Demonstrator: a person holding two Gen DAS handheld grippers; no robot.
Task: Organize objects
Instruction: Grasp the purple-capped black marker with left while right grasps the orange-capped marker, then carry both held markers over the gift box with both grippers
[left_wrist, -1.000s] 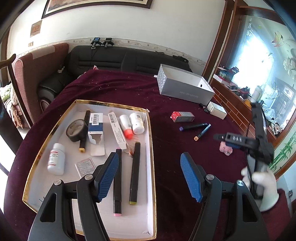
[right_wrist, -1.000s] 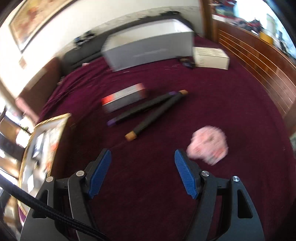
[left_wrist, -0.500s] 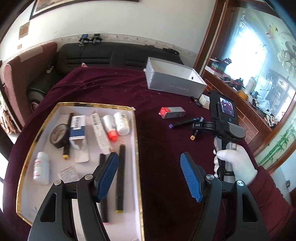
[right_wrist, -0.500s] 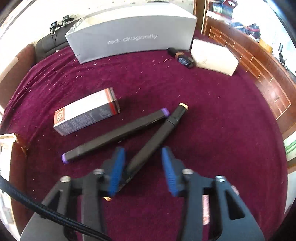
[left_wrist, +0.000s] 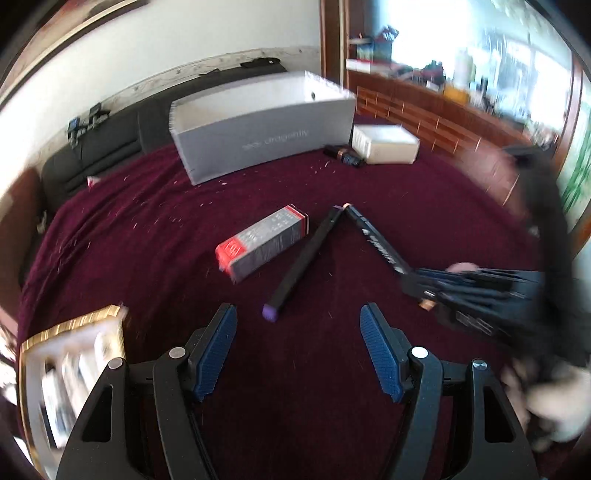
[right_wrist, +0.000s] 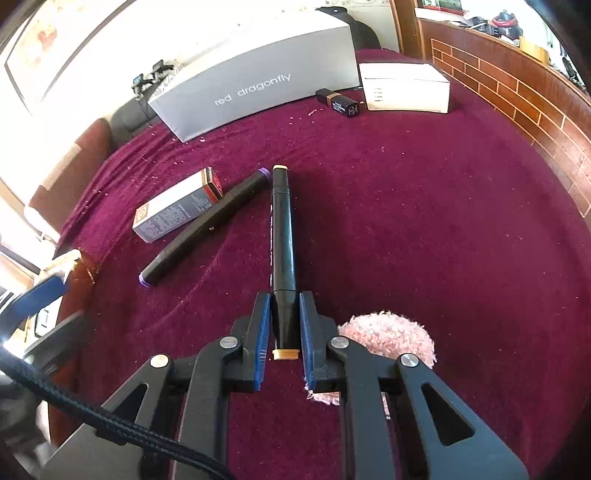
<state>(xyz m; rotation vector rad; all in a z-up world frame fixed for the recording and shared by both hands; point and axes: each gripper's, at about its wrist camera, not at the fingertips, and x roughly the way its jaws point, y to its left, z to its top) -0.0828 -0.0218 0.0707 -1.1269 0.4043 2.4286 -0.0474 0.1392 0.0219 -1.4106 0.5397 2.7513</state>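
My right gripper (right_wrist: 283, 325) is shut on the near end of a black marker with orange caps (right_wrist: 282, 236), which points away over the maroon cloth. A black marker with purple caps (right_wrist: 207, 225) lies just left of it, beside a small red and grey carton (right_wrist: 177, 210). In the left wrist view my left gripper (left_wrist: 298, 350) hangs open and empty over the cloth, just short of the purple marker (left_wrist: 303, 258) and the carton (left_wrist: 262, 243). The right gripper (left_wrist: 428, 291) shows blurred at the right edge, gripping the orange marker (left_wrist: 376, 240).
A gold-rimmed white tray (left_wrist: 70, 328) with several items sits at lower left. At the back stand a grey shoebox (right_wrist: 255, 81), a white box (right_wrist: 404, 90) and a dark lipstick (right_wrist: 338, 101). A pink fluffy ball (right_wrist: 391, 336) lies under the right gripper's right finger.
The right gripper came down over the orange-capped marker and shut on its near end. The left gripper swung right, away from the tray, toward the loose markers and carton.
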